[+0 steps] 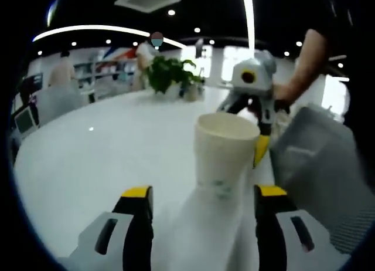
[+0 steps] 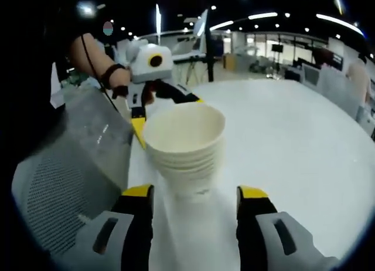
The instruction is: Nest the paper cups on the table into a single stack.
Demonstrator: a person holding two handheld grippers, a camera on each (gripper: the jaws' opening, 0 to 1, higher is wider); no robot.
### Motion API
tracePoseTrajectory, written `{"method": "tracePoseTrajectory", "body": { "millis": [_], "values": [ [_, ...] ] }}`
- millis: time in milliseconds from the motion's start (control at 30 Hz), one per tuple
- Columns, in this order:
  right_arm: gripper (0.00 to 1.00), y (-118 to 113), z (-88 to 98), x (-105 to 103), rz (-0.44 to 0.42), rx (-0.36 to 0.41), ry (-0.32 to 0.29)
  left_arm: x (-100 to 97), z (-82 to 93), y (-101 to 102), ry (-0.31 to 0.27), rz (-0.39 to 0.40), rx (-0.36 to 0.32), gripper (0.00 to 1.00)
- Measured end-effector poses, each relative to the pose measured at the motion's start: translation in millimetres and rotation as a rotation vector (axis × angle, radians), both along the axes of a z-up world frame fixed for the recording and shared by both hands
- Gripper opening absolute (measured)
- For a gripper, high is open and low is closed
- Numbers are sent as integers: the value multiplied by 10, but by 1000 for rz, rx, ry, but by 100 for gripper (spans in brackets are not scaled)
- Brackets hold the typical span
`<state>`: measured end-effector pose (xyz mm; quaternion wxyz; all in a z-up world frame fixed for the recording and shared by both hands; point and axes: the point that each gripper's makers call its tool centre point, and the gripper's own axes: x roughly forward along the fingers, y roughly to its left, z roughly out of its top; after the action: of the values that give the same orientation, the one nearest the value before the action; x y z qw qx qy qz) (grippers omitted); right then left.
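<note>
Standing tall on the bench [image 2: 304, 142], the cup stack [image 2: 186, 145] is flanked by released left gripper [image 1: 202, 209] and right gripper [image 2: 188, 209]; an off-centre squeeze could topple it.

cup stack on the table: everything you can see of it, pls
The stack of paper cups looks off-white and matte, and it stands upright on the white table, mouth up and empty. In the right gripper view several nested rims show as bands under the top rim; the left gripper view shows a tall tapered side with a faint greenish mark. It sits ahead of each gripper's open jaws, between them. No jaw is seen touching it.
</note>
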<state>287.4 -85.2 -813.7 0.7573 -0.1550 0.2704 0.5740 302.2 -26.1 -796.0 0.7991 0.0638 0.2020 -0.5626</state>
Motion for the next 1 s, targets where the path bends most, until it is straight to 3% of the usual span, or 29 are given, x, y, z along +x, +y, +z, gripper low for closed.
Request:
{"method": "tracePoseTrajectory", "body": {
  "millis": [467,800,1000],
  "values": [
    [48,177,-126,51,29,43,17,46,28,-202,-18,-69,-4,62],
    [41,288,-162,67,8,168,33,22,-21,-257,-12,-114,-16,55],
    [39,336,-155,57,0,189,28,-5,-27,-308,-9,-142,-28,47]
  ]
}}
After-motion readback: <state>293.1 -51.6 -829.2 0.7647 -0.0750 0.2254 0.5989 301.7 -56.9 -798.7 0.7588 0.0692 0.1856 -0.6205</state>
